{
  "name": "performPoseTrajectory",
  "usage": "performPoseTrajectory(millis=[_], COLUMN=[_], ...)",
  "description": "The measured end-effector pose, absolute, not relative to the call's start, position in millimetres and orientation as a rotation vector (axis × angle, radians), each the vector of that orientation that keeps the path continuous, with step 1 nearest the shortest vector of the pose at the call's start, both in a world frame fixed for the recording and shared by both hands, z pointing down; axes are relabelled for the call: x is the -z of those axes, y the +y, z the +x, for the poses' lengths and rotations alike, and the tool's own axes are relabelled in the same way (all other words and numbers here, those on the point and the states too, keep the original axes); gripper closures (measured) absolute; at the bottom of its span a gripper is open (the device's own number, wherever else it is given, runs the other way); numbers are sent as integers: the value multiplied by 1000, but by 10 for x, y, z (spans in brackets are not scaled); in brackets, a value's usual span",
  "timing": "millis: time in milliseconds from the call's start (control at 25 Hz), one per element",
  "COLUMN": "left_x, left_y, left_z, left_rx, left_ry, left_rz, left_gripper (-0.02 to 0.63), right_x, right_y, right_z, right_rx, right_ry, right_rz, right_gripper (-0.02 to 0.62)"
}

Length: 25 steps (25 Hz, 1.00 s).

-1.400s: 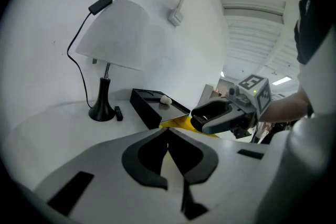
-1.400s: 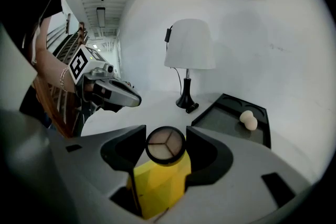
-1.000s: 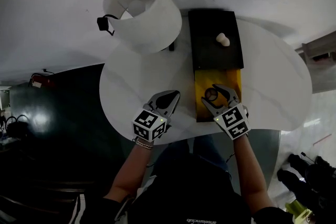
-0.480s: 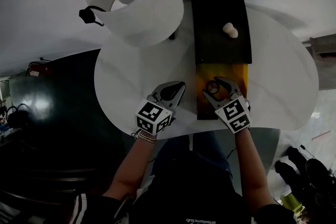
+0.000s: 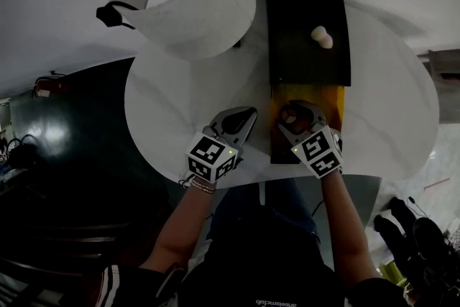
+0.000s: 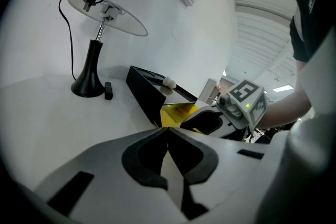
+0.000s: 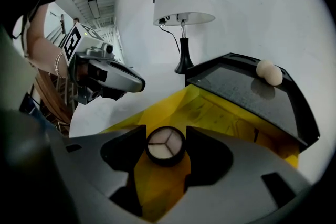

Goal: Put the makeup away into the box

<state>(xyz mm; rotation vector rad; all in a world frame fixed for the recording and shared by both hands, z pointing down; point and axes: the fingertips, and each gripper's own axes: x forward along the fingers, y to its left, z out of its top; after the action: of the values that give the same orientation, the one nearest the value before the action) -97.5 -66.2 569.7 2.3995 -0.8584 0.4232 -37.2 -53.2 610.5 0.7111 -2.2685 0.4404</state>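
Observation:
A round compact (image 7: 166,146) with pale powder in three segments sits between the pads of my right gripper (image 7: 166,148), which is shut on it. The compact hangs just above the yellow drawer (image 7: 215,110) pulled out of a black box (image 7: 247,94). From the head view the right gripper (image 5: 291,113) is over the drawer (image 5: 335,101), in front of the box (image 5: 307,11). My left gripper (image 5: 248,116) rests to the left of the drawer over the white table (image 5: 180,104), shut and empty (image 6: 167,131). A cream egg-shaped sponge (image 5: 322,36) lies on the box lid.
A white-shaded lamp (image 5: 187,3) on a black stem (image 6: 90,68) stands at the table's back left, with a small black switch (image 6: 108,90) beside its base. The table's front edge (image 5: 244,180) runs just under both hands. Dark floor lies at the left.
Both grippers have sunk a little. The right one has carried the compact lower over the yellow drawer. The left gripper stays shut beside the drawer.

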Motion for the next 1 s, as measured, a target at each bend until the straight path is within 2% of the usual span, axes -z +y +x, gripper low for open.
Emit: performPoseTrajectory(millis=[1000], left_x=[-5438], left_y=[-650], left_z=[-1091], left_rx=[-395], left_ry=[-973], left_rz=[2393], left_gripper=[589], right_x=[-5916], right_y=[-572], right_z=[-354], right_rx=[-408], right_ry=[-2299], right_rz=[657], right_gripper=[302])
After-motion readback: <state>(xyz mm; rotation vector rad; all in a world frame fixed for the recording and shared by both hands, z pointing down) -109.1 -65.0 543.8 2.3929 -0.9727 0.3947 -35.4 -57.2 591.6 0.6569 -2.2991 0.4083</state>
